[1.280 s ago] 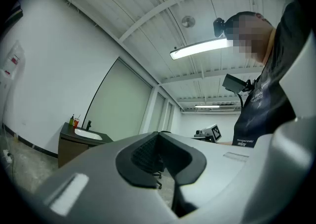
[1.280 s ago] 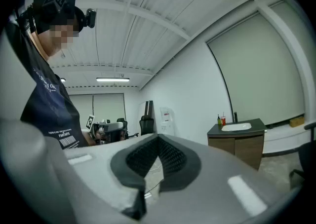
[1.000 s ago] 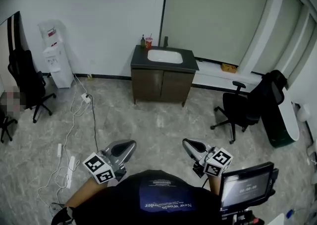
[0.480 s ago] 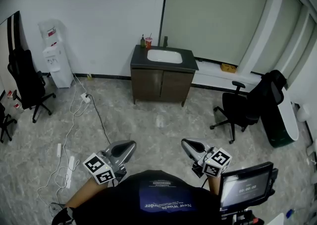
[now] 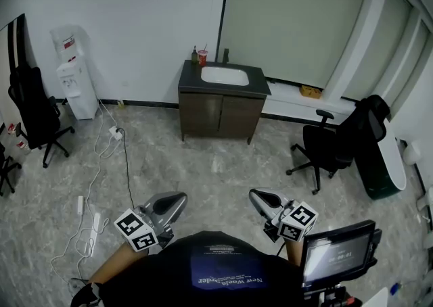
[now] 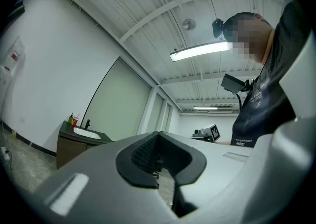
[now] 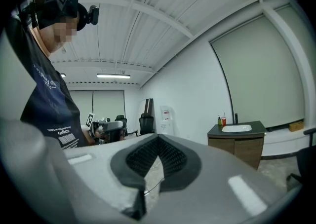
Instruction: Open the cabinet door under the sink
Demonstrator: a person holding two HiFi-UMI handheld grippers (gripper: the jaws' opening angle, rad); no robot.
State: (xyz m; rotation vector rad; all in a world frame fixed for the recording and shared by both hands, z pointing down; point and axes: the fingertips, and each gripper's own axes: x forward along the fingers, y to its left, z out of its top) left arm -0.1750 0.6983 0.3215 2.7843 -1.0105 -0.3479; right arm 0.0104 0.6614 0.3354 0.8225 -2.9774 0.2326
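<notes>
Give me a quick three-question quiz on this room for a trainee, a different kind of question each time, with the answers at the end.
1. True or false: both cabinet doors under the sink are shut.
2. What stands on the counter left of the sink? A. a red cup B. a kettle C. a plate
3. What do the left hand-held gripper and the right hand-held gripper hold?
Key: 1 true. 2 A. 3 nothing; both are shut and empty.
</notes>
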